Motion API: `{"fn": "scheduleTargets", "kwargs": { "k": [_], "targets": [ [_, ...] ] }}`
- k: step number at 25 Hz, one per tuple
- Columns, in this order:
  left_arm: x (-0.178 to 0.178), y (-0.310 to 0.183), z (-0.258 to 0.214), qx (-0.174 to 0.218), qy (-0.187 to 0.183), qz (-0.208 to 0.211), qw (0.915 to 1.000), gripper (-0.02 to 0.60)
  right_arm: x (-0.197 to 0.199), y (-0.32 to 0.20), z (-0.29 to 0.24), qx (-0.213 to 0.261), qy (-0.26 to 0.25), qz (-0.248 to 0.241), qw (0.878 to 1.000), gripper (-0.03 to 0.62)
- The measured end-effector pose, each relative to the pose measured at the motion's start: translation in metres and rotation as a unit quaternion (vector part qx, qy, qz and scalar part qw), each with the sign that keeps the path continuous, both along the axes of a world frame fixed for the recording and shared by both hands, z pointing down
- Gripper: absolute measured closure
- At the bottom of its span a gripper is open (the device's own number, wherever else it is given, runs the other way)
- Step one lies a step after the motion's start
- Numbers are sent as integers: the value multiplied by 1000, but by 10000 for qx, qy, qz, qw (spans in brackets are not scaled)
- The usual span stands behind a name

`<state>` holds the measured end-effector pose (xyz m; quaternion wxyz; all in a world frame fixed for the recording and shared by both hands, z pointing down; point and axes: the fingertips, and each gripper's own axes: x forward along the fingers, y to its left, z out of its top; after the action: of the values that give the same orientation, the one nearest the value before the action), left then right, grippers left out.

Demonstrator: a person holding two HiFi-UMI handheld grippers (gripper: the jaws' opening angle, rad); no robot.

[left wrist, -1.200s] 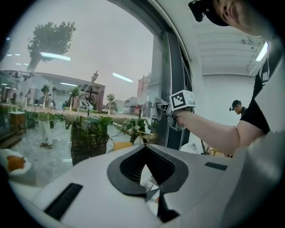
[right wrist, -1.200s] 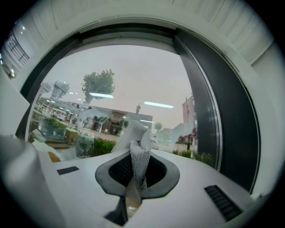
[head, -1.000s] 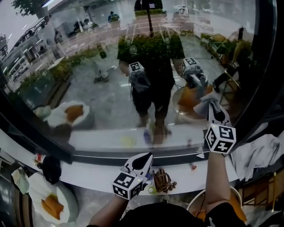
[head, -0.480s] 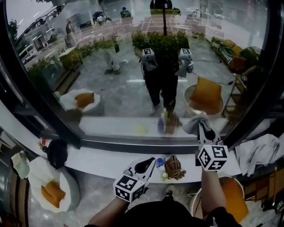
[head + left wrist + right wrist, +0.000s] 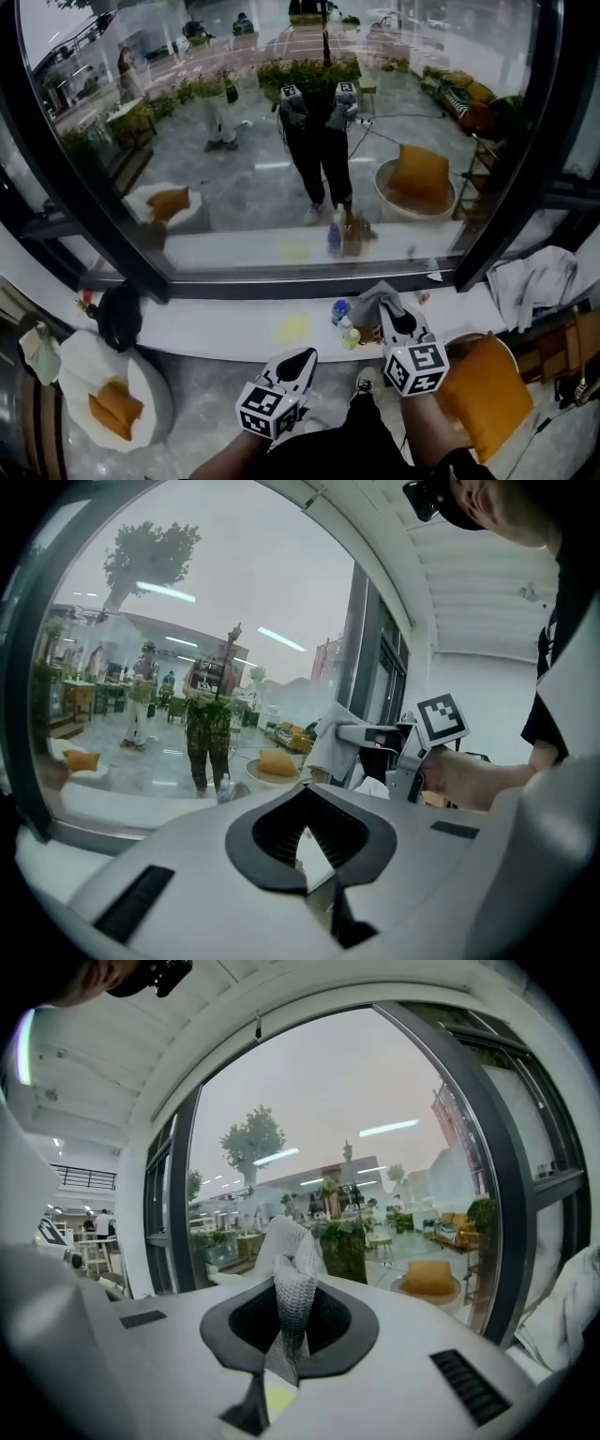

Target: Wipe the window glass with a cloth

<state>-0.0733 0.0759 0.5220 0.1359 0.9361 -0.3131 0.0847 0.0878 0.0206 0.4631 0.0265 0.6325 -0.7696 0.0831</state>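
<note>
We see the left gripper [image 5: 302,358] low at 6 o'clock in the head view, pointing toward 1 o'clock at the white sill [image 5: 216,328]. Its jaws are closed tip to tip, with nothing between them. At its 1 o'clock a small bottle [image 5: 338,310] stands on the sill. Right of the bottle, the grey cloth [image 5: 371,300] is bunched over the sill, below the window frame and off the glass [image 5: 281,141]. The right gripper [image 5: 392,319] has its jaws clamped on that cloth, which sticks out past their tips toward 11 o'clock. At the gripper's 4 o'clock lies an orange cushion [image 5: 487,394]. At 3 o'clock in the view, a pale heap of fabric [image 5: 539,281] sits beside the frame.
</note>
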Motion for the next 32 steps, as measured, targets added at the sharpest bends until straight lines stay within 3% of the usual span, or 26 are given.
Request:
{"fn": "scheduleTargets", "kwargs": {
  "k": [8,13,23,32],
  "targets": [
    [20,56,6,-85,69,347,9993,574,-18,74,15,-131,-36,0,9999,553],
    [40,67,0,-37,123,225,9997,574,-12,97,19,-214,21,-206,9996,553],
    [114,110,-5,-51,138,151,9998,574,47,148,25,-374,2,-440,9983,553],
    [156,157,3,-81,65,11,9999,574,92,180,30,-371,-49,-596,9975,553]
  ]
}}
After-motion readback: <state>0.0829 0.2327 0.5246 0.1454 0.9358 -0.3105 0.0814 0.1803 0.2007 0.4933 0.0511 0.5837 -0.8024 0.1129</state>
